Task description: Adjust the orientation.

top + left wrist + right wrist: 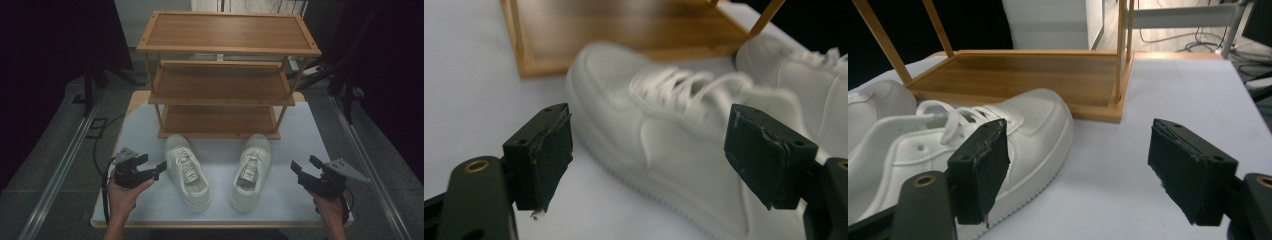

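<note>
Both grippers low at near table edge, jaws spread wide, nothing btwn. Left gripper (151,166) just beside left shoe (187,170), shoe ahead of jaws, not touching. Right gripper (305,165) near right shoe (251,170), apart; shoe off its left jaw. Wooden rack (220,75) beyond shoes.

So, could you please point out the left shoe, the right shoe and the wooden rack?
left shoe (187,170): high view, laces.
right shoe (251,169): high view, laces.
wooden rack (227,31): high view, top shelf.

Two white sneakers (187,170) (250,170) lie before the rack (220,122).
</note>
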`<action>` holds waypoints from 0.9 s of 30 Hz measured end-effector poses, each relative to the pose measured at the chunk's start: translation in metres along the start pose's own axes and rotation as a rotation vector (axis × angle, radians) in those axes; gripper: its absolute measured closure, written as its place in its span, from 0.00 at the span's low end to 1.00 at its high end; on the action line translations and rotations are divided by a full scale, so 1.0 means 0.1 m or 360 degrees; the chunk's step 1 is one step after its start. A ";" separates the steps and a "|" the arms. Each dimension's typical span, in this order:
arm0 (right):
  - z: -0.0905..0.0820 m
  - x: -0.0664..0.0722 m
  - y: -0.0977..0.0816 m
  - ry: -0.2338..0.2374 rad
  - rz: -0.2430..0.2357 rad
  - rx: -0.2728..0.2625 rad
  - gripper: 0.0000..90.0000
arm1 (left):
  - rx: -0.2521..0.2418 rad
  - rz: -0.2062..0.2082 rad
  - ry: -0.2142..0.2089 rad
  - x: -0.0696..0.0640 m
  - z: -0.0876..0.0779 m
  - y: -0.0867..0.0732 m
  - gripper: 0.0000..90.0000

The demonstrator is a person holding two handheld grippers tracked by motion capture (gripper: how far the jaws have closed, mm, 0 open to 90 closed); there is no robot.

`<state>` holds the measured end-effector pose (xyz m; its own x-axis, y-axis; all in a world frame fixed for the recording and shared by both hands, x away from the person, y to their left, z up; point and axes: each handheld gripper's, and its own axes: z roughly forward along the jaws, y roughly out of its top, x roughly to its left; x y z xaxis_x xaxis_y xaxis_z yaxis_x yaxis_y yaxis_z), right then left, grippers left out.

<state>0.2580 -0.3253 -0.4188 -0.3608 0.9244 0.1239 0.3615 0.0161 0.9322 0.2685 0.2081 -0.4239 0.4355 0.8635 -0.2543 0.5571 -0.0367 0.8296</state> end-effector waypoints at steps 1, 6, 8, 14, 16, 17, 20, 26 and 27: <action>-0.03 0.02 0.03 0.0030 -0.0014 -0.0021 0.33 | -0.0022 0.0002 0.0001 -0.01 0.00 0.00 0.22; -0.16 0.24 0.16 0.0117 -0.0126 -0.0095 0.44 | -0.0074 -0.0035 -0.0011 0.01 -0.04 -0.09 0.24; -0.19 0.35 0.19 0.0175 -0.0157 -0.0110 0.51 | -0.0091 -0.0058 -0.0025 0.02 -0.07 -0.13 0.26; -0.19 0.80 0.25 0.0368 -0.0286 -0.0119 0.74 | -0.0130 -0.0077 -0.0050 0.01 -0.20 -0.18 0.27; -0.18 0.98 0.25 0.0499 -0.0272 -0.0105 0.81 | -0.0141 -0.0104 -0.0047 0.02 -0.23 -0.18 0.28; -0.18 0.98 0.25 0.0499 -0.0272 -0.0105 0.81 | -0.0141 -0.0104 -0.0047 0.02 -0.23 -0.18 0.28; -0.11 1.26 0.21 0.0608 -0.0360 -0.0033 0.88 | -0.0138 -0.0123 -0.0051 0.03 -0.25 -0.18 0.28; 0.20 1.74 0.02 0.0747 -0.0392 0.0168 0.97 | -0.0114 -0.0145 -0.0066 0.02 -0.23 -0.18 0.28; 0.25 1.81 -0.02 0.0740 -0.0424 0.0192 0.97 | -0.0109 -0.0145 -0.0087 0.01 -0.22 -0.20 0.28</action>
<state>0.2130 -0.1486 -0.4068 -0.7854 0.6169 0.0515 0.2919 0.2957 0.9096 0.2422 0.2206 -0.4295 0.4240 0.8331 -0.3553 0.5473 0.0769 0.8334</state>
